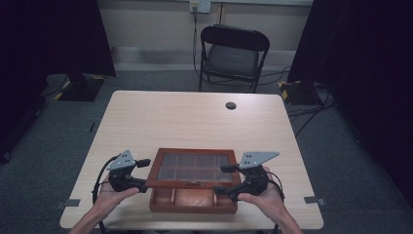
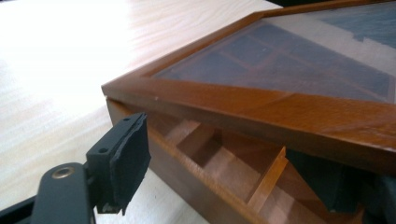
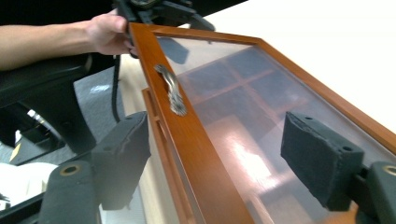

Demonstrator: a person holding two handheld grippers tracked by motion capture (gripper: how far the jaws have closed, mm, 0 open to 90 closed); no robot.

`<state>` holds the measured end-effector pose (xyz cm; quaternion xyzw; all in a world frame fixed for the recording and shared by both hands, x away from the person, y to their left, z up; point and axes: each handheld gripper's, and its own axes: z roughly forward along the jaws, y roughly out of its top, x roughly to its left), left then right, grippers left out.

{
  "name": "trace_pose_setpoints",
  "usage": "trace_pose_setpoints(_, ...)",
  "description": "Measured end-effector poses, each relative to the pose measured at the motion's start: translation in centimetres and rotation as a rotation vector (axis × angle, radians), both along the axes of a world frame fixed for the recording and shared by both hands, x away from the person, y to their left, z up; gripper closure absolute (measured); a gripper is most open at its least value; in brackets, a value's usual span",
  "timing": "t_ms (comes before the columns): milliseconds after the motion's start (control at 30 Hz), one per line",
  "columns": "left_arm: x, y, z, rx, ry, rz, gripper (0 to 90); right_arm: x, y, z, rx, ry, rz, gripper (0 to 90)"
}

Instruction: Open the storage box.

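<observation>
Left gripper view: box lid (image 2: 280,102) cut off at 3 o'clock, the far jaw half hidden under its frame at 5 o'clock. Right gripper view: lid frame runs out at 6 o'clock; box base (image 3: 159,135) mostly hidden beneath.

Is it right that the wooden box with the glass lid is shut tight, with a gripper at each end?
Not quite. The box isn't shut: its glass lid is lifted at the front, and the high view shows the compartments under it. The rest holds: the left gripper is at one end and the right gripper at the other.
</observation>
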<state>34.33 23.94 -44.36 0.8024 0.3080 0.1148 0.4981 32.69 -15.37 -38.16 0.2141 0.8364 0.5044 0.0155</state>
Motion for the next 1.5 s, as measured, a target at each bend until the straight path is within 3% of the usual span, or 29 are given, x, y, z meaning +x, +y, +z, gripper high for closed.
trace_pose_setpoints(200,0.2,-0.3,0.8,-0.023,-0.046,0.004,20.9,-0.4,-1.6,-0.3,-0.006,0.001,-0.025,23.0)
trace_pose_setpoints(467,0.5,-0.6,1.4,-0.020,-0.052,-0.025,26.4,0.0,-2.0,-0.2,-0.019,-0.033,-0.044,21.0)
trace_pose_setpoints(833,1.2,-0.9,2.3,-0.045,-0.043,-0.015,25.4,1.1,-2.7,-0.1,-0.050,-0.080,-0.106,19.7)
trace_pose_setpoints(1000,1.4,-0.8,2.9,-0.045,-0.040,-0.009,27.0,2.0,-2.9,-0.3,-0.035,-0.071,-0.131,20.9)
trace_pose_setpoints(1100,1.8,-1.1,3.2,-0.042,-0.062,0.000,28.2,2.4,-3.1,-0.1,-0.012,-0.072,-0.143,25.8)
trace_pose_setpoints(1333,2.3,-1.3,3.5,-0.029,-0.064,0.021,30.6,2.9,-3.0,0.5,0.033,-0.089,-0.135,37.8)
trace_pose_setpoints(1500,2.9,-1.3,3.7,-0.047,-0.052,0.025,34.5,3.5,-3.1,0.7,0.052,-0.086,-0.151,39.7)
